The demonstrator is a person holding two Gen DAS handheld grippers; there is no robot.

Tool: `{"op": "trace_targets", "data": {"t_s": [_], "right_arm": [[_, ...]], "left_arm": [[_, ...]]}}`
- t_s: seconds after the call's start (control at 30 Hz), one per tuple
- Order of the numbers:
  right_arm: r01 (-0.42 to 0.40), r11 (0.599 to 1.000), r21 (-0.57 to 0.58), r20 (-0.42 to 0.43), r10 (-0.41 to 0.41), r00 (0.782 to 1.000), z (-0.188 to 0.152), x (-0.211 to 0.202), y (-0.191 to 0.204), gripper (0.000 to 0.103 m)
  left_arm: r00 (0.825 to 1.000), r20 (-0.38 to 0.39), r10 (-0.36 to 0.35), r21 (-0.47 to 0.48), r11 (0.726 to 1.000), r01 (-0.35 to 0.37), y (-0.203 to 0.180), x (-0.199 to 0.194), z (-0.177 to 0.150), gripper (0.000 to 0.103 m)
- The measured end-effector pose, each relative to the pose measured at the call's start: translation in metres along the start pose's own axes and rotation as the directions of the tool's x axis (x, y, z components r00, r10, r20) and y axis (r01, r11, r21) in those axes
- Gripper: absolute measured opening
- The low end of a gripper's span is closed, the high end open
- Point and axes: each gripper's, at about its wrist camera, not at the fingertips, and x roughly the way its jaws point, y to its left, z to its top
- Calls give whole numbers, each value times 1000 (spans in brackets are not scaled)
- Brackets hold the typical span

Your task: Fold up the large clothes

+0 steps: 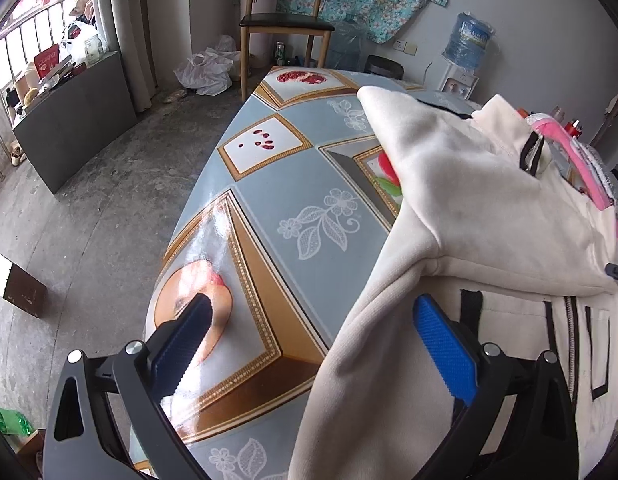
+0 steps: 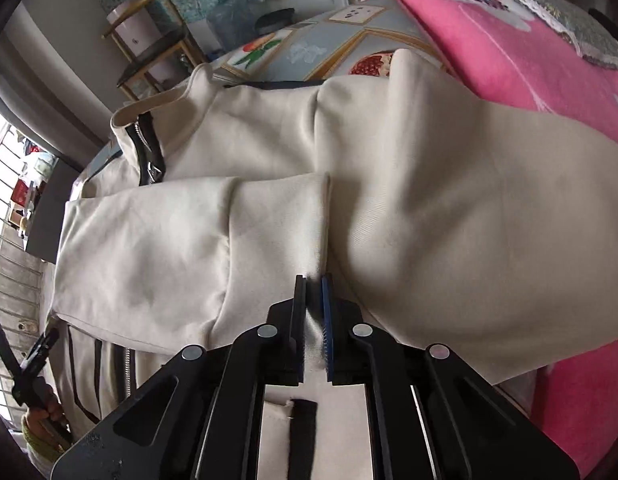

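Note:
A cream zip-up jacket (image 1: 469, 208) with black trim lies on the patterned table (image 1: 277, 200), one sleeve folded across its front. My left gripper (image 1: 313, 312) is open and empty, its right finger over the jacket's left edge, its left finger over bare tablecloth. In the right wrist view the jacket (image 2: 269, 160) fills the middle. My right gripper (image 2: 314, 280) is shut on the cuff of the jacket's other sleeve (image 2: 449, 208), which arches up from the pads. The left gripper also shows at the lower left of that view (image 2: 33, 364).
A pink blanket (image 2: 509, 40) lies on the table beyond the jacket. A wooden chair (image 1: 285, 20), plastic bags (image 1: 207, 66), a water dispenser (image 1: 467, 46) and a dark cabinet (image 1: 69, 120) stand around the table. A small box (image 1: 17, 284) sits on the concrete floor.

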Motion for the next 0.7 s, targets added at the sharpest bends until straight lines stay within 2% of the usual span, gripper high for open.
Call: {"op": "trace_targets", "data": {"t_s": [0.07, 0.1, 0.17, 0.23, 0.33, 0.43, 0.5, 0.57, 0.63, 0.7], "right_arm": [[16, 1000, 1, 59, -16, 998, 0, -15, -2, 17], [27, 1000, -9, 84, -26, 996, 0, -24, 1, 23], [33, 997, -63, 128, -25, 992, 1, -37, 13, 31], [34, 989, -142, 142, -13, 990, -3, -39, 34, 34], [12, 973, -232, 90, 9, 996, -13, -16, 64, 35], [54, 960, -276, 25, -49, 998, -28, 18, 76, 36], [69, 953, -294, 48, -57, 997, -34, 15, 75, 37], [-1, 971, -240, 44, 12, 999, -33, -5, 60, 46], [-71, 985, -157, 83, 85, 993, -30, -34, 30, 65], [-76, 995, -61, 135, 84, 987, -27, -61, -7, 67]], "left_arm": [[999, 48, -14, -12, 1000, 15, 5, -22, 3, 99], [997, 73, -26, -14, 1000, 27, 6, -33, 5, 99], [990, 135, -46, -8, 999, 48, 3, -58, 13, 99], [987, 151, -59, 22, 998, 56, -11, -68, 27, 99], [992, 104, -70, 83, 995, 61, -44, -57, 46, 99], [995, 51, -86, 149, 986, 78, -83, -33, 55, 99], [996, 15, -88, 176, 981, 84, -104, -15, 57, 99], [995, -11, -96, 197, 976, 97, -122, 3, 56, 99], [996, -30, -85, 208, 974, 89, -133, 19, 55, 99], [997, -50, -57, 218, 974, 66, -142, 36, 53, 99]]}}
